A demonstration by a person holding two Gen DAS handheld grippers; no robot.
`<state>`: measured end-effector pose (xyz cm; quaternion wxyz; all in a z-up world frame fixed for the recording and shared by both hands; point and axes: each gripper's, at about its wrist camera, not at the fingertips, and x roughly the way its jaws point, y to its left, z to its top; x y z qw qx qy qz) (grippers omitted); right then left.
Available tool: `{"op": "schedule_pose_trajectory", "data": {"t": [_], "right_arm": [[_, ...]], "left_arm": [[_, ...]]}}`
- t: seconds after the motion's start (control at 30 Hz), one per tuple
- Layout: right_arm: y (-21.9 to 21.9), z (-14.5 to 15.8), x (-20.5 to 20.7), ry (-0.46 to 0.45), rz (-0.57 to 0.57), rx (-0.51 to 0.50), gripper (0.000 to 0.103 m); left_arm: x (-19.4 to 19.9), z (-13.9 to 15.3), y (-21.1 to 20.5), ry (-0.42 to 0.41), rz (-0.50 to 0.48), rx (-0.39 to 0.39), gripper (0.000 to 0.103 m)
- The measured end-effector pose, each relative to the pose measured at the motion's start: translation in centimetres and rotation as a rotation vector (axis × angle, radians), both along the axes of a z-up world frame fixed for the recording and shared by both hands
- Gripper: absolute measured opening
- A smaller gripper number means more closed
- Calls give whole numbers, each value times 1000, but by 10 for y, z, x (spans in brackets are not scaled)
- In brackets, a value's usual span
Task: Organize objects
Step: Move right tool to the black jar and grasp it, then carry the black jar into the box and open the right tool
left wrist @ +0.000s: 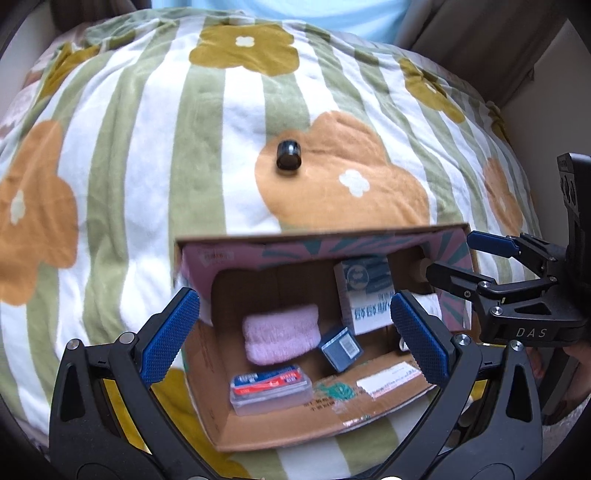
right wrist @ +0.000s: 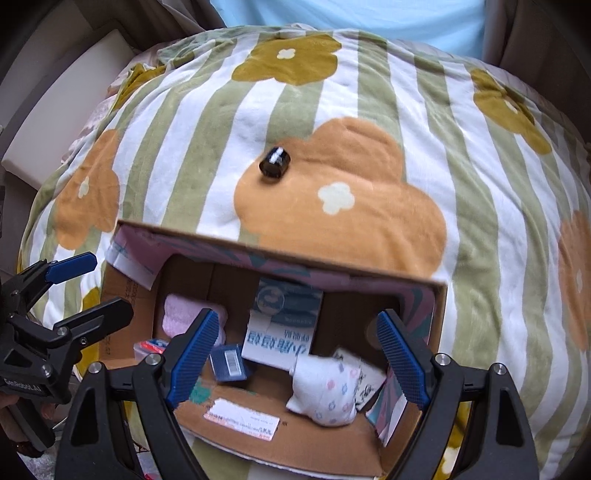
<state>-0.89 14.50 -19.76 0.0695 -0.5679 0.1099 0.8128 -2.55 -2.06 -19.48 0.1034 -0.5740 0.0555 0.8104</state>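
An open cardboard box (left wrist: 280,424) (right wrist: 295,439) lies on a flowered, striped blanket (left wrist: 207,122) (right wrist: 369,110). It holds a pink towel (left wrist: 280,336) (right wrist: 177,314), a blue-and-white carton (left wrist: 369,299) (right wrist: 280,325), a small dark blue box (left wrist: 341,347) (right wrist: 229,362), a clear case with red label (left wrist: 271,387), and a white patterned pouch (right wrist: 325,391). A small black cylinder (left wrist: 289,156) (right wrist: 274,162) lies on the blanket beyond the box. My left gripper (left wrist: 295,336) (right wrist: 88,284) is open over the box. My right gripper (right wrist: 299,358) (left wrist: 465,258) is open and empty at the box's right side.
A person in a light blue shirt (left wrist: 280,14) (right wrist: 351,22) is behind the blanket. A white cushion (right wrist: 59,110) lies at far left in the right wrist view. Beige upholstery (left wrist: 480,48) borders the blanket on the right.
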Motion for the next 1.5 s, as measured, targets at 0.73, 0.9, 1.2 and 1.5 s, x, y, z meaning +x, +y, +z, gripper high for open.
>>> {"op": "schedule_pose_trajectory", "data": {"t": [0.73, 0.9, 1.2, 1.5], "right_arm": [[18, -84, -195, -30, 506, 52, 84], [12, -111, -208, -71, 545, 59, 66], [5, -129, -215, -87, 579, 37, 35], [5, -106, -208, -58, 530, 33, 33]], "left_arm": [[-184, -58, -9, -26, -259, -35, 103], [-192, -83, -15, -69, -264, -28, 103], [-198, -98, -24, -112, -264, -5, 103], [-194, -83, -28, -98, -254, 9, 103]]}}
